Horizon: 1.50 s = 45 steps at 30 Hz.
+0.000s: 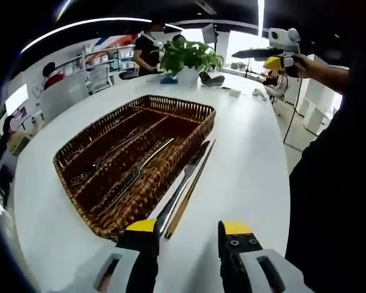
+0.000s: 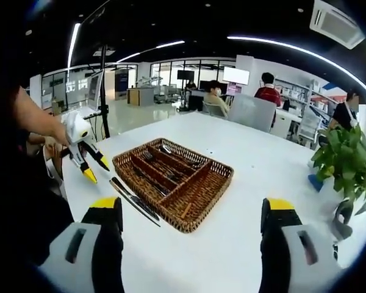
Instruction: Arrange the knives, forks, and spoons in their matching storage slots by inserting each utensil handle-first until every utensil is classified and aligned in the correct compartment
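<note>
lying on the white table (image 1: 250,152) just beside the long wall of the wicker tray (image 1: 189,110), two loose utensils (image 1: 186,186) wait to be sorted; they look like a dark knife and a slimmer, browner piece, side by side and parallel to the tray, though which kind each is stays hard to tell. inside the tray, the long compartments already carry forks and other cutlery (image 1: 125,168), laid lengthwise. my guess is the loose pair sits outside because it is next to be picked up and slid in handle-first.

the left gripper (image 1: 189,235) hovers low over the near ends of that pair, jaws parted and empty, touching nothing, seemingly lined up for a grab. the right gripper (image 2: 192,213) hangs back from the tray (image 2: 198,210), jaws spread wide and released, nothing between them. a potted plant (image 2: 348,159) stands well apart at the table's far side.
</note>
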### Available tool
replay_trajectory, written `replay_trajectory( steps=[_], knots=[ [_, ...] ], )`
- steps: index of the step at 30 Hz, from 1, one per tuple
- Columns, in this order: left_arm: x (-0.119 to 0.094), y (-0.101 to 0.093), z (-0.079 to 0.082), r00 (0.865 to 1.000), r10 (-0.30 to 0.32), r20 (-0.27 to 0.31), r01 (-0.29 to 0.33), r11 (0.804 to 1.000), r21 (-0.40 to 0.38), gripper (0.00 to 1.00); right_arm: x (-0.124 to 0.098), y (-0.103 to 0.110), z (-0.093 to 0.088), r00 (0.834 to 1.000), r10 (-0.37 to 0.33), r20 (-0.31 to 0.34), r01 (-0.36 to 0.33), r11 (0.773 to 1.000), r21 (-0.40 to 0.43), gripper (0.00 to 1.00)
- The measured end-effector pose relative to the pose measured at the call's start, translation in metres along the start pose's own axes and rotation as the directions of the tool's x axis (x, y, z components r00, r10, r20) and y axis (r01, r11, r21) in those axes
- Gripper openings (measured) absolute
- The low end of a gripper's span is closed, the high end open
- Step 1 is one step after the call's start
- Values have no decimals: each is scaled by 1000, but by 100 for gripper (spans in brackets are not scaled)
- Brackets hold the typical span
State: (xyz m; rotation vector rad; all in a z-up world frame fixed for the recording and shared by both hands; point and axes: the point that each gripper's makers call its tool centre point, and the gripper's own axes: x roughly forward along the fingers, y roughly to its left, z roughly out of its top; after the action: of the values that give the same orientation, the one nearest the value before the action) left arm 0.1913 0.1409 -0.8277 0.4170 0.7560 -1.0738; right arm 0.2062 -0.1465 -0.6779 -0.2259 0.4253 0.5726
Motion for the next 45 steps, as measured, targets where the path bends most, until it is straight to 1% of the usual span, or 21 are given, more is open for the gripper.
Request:
replay_trajectory(
  steps=[1,2,3,4,5,6,12,13,14,16,18,21,23,27,30,32,35,36,45],
  knots=[
    [2,1,-2,1000,-1,-10,1,1000,7,37,0,0,-1,1000,1,-3,-1,1000,-1,95],
    [4,4,-6,1000,2,-31,-1,1000,20,33,1,1,-2,1000,3,-8,-3,1000,-3,95],
    [7,6,-6,999,6,-36,-5,999,40,28,1,1,-2,1000,4,-11,-4,1000,-4,95],
    [8,7,-6,999,6,-38,-4,999,41,22,2,2,-2,1000,6,-11,-6,1000,-6,94],
    [10,8,-8,999,1,-42,0,999,37,20,2,2,-2,1000,7,-11,-7,1000,-8,94],
    [12,8,-9,999,-5,-47,6,999,34,19,2,3,-2,1000,8,-13,-9,1000,-10,94],
    [16,14,-7,999,6,-49,-4,999,46,19,3,4,-3,1000,10,-19,-10,1000,-12,93],
    [17,15,-8,999,6,-51,-3,998,58,18,3,4,-3,1000,10,-20,-11,1000,-11,93],
    [18,15,-12,998,0,-67,6,995,95,16,3,4,-4,1000,11,-22,-11,1000,-11,93],
    [20,14,-17,996,-20,-89,28,995,94,15,4,6,-4,1000,15,-26,-15,1000,-14,93],
    [22,12,-18,995,-36,-91,45,994,101,13,5,9,-5,999,19,-33,-20,1000,-22,93],
    [25,19,-19,996,-23,-87,31,995,92,12,6,10,-6,999,22,-41,-23,999,-29,93],
    [26,20,-19,996,-25,-85,32,996,83,10,6,10,-5,999,20,-41,-21,999,-29,92],
    [27,20,-21,995,-37,-94,47,993,108,5,8,10,-2,999,19,-35,-20,999,-33,91],
    [28,19,-21,994,-43,-96,54,992,114,5,9,9,-3,999,18,-35,-19,999,-29,90],
    [29,16,-23,993,-51,-110,66,988,138,6,10,9,-4,999,20,-39,-21,999,-29,90],
    [31,12,-31,987,-60,-148,86,980,180,7,12,10,-4,999,24,-42,-25,999,-32,90],
    [30,11,-28,989,-63,-133,86,980,180,8,12,10,-3,999,25,-41,-26,999,-31,90],
    [29,14,-27,990,-61,-129,84,980,182,6,15,10,0,999,30,-37,-32,999,-37,90]
  ],
)
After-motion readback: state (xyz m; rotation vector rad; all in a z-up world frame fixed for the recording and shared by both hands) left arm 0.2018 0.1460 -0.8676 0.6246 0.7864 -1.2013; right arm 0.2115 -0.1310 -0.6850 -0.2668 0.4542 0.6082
